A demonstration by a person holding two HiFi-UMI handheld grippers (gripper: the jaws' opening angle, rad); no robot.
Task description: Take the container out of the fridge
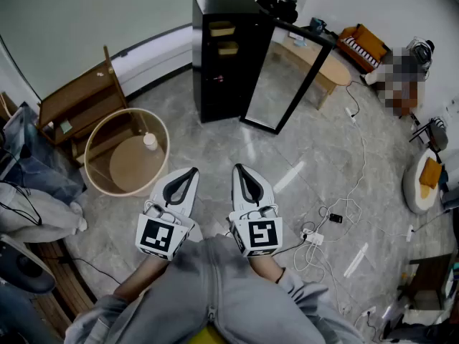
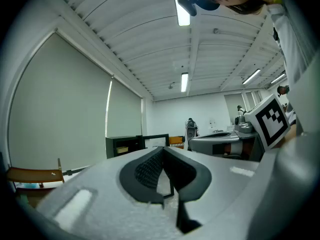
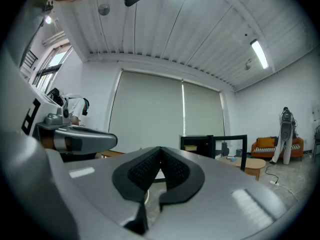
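A black fridge (image 1: 224, 56) stands across the room with its glass door (image 1: 287, 77) swung open to the right. Two yellowish containers (image 1: 222, 29) sit on its upper shelves, one above the other. Both grippers are held level near the person's lap, far from the fridge. My left gripper (image 1: 192, 170) has its jaws together with nothing between them, and so does my right gripper (image 1: 238, 168). The fridge (image 2: 125, 145) shows small beyond my left gripper (image 2: 161, 151) in the left gripper view. In the right gripper view the fridge (image 3: 197, 144) lies just right of my right gripper (image 3: 160, 150).
A round wooden tub table (image 1: 128, 153) with a small bottle stands at the left, a wooden chair (image 1: 79, 102) behind it. A low wooden table (image 1: 323, 59) and an orange sofa (image 1: 366, 41) lie past the fridge door. Cables (image 1: 323, 224) trail across the floor at the right.
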